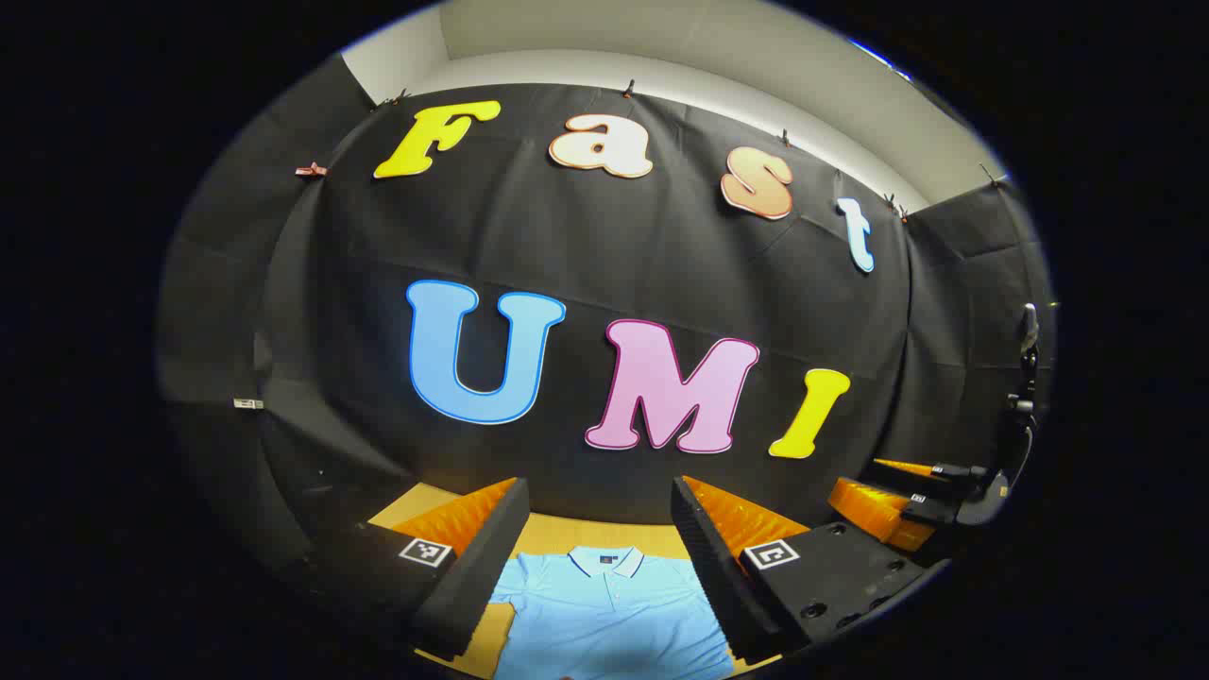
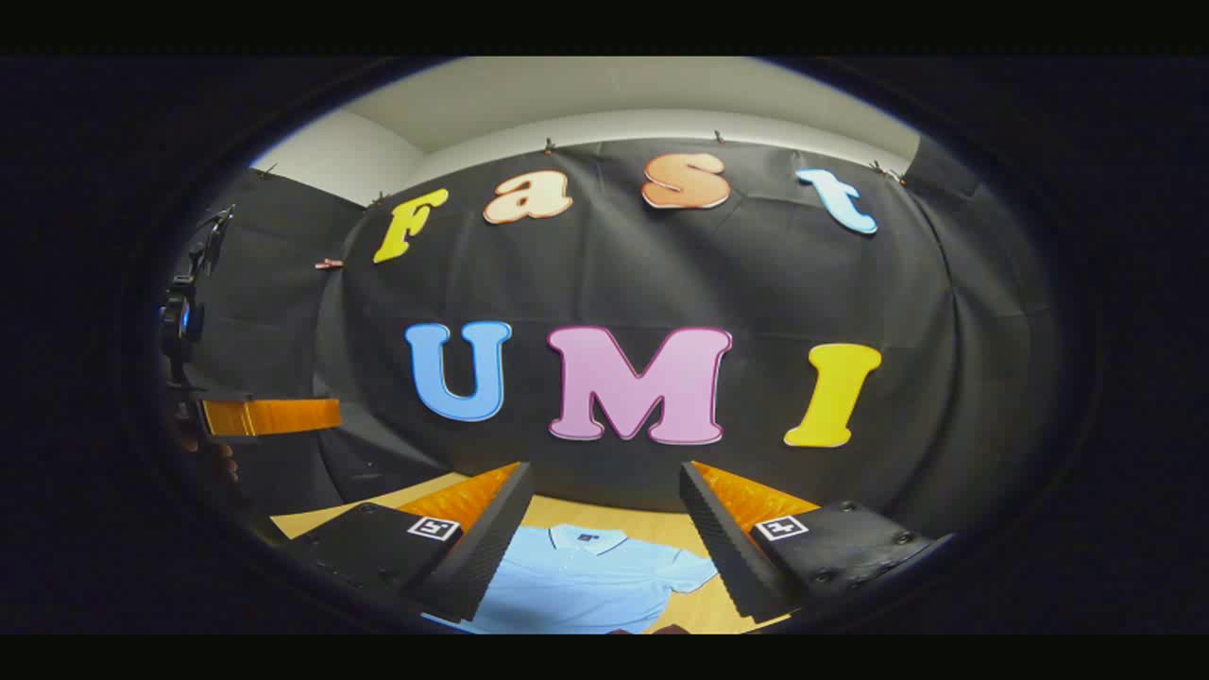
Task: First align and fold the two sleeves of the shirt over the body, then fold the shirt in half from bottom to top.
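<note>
Your left gripper (image 1: 600, 552) hangs above the desk (image 1: 557, 531), fingers spread and empty. Your right gripper (image 2: 604, 534) likewise, fingers released. The shirt (image 2: 590, 586) lies flat on the desk below both, collar toward the wall, sleeves out.

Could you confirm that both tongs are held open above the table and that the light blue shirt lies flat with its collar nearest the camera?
Not quite: the shirt lies with its collar at the far end, toward the wall, as the left gripper view shows. The rest holds: the left tongs and the right tongs are open above the table, and the shirt lies flat.
</note>
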The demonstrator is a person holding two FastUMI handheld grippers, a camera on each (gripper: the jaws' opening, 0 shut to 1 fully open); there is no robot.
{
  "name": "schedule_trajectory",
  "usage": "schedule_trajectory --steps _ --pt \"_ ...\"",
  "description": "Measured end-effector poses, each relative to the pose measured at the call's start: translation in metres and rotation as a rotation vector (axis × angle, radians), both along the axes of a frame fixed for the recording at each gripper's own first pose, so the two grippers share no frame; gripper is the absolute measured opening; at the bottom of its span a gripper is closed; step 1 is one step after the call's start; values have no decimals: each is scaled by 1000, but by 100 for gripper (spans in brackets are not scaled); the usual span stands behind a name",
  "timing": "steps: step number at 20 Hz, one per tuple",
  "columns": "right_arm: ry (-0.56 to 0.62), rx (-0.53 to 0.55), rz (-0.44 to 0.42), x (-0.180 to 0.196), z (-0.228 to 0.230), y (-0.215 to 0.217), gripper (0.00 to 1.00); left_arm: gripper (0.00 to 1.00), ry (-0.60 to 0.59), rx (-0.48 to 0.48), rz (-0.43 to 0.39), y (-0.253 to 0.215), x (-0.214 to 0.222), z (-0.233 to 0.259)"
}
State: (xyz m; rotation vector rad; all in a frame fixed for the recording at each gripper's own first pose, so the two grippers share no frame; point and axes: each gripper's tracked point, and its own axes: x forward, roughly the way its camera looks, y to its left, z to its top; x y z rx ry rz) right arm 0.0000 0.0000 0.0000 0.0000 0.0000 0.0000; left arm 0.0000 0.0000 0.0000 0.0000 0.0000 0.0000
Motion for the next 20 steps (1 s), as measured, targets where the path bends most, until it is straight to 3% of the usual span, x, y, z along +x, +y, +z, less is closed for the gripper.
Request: schedule_trajectory --steps 5,9,20 --pt "4 -16 -109 3 -9 -16 97 97 35 -26 -49 4 27 -5" --pt "-17 -66 -145 5 -9 -15 97 96 30 -27 -86 8 36 -2" --pt "-37 -91 -173 3 0 -8 97 97 12 31 -77 24 37 -3"
